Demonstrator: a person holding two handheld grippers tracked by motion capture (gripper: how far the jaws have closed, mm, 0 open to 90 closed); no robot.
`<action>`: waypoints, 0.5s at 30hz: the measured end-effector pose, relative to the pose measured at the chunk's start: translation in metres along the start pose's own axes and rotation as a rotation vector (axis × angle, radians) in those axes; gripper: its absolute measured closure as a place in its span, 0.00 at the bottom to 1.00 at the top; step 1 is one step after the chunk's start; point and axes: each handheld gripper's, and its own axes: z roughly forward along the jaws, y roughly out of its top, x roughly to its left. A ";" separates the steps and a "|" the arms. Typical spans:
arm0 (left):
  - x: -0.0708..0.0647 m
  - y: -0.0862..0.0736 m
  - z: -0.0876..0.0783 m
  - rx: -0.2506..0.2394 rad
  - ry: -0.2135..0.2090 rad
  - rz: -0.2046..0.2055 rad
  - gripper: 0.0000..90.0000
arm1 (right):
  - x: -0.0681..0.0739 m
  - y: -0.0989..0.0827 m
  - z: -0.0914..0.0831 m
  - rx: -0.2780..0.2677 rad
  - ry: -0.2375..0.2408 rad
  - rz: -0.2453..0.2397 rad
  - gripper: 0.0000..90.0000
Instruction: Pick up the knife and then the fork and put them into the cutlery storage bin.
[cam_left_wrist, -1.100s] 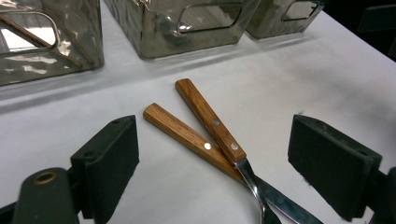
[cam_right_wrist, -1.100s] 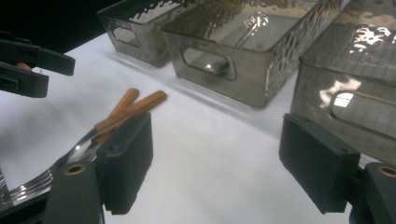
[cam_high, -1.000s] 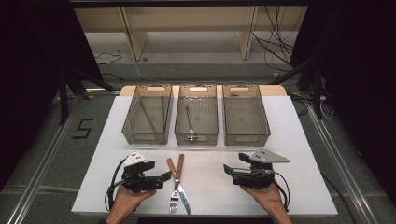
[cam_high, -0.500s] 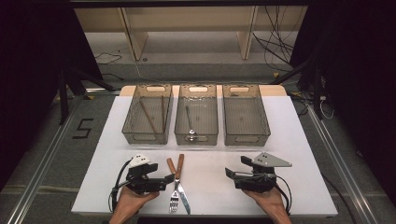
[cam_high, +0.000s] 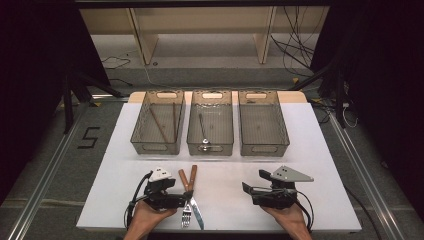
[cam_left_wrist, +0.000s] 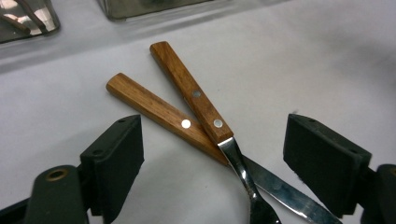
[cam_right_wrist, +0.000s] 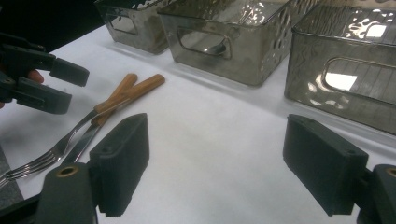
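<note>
A fork (cam_left_wrist: 201, 100) and a knife (cam_left_wrist: 154, 109), both with wooden handles, lie crossed on the white table, the fork on top. In the high view the fork (cam_high: 192, 175) and the knife (cam_high: 183, 179) lie near the front edge. My left gripper (cam_high: 181, 199) (cam_left_wrist: 212, 126) reaches in from the left. Its jaws have just been closing a little but stand wide on either side of the crossing, and the pads touch neither piece. My right gripper (cam_high: 252, 181) (cam_right_wrist: 217, 126) hovers open to the right, with bare table between its jaws. The right gripper view also shows the left gripper (cam_right_wrist: 60, 86).
Three see-through grey bins stand in a row behind the cutlery. The left bin (cam_high: 157, 148) holds brown sticks, the middle bin (cam_high: 210, 148) a spoon (cam_high: 202, 132), and the right bin (cam_high: 264, 148) looks almost empty. The table's front edge is just behind both hands.
My left gripper has crept a little to the right, closer over the fork and knife. The right gripper has barely shifted.
</note>
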 end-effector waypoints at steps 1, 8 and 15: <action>-0.001 0.000 0.000 0.007 0.001 -0.001 0.25 | 0.000 0.000 0.000 0.000 0.001 -0.001 0.26; -0.008 -0.002 0.006 0.048 0.007 0.017 0.36 | 0.003 0.000 0.001 0.003 0.002 -0.007 0.27; -0.012 -0.005 0.011 0.092 0.012 0.035 0.44 | 0.004 0.000 0.001 0.005 0.001 -0.006 0.27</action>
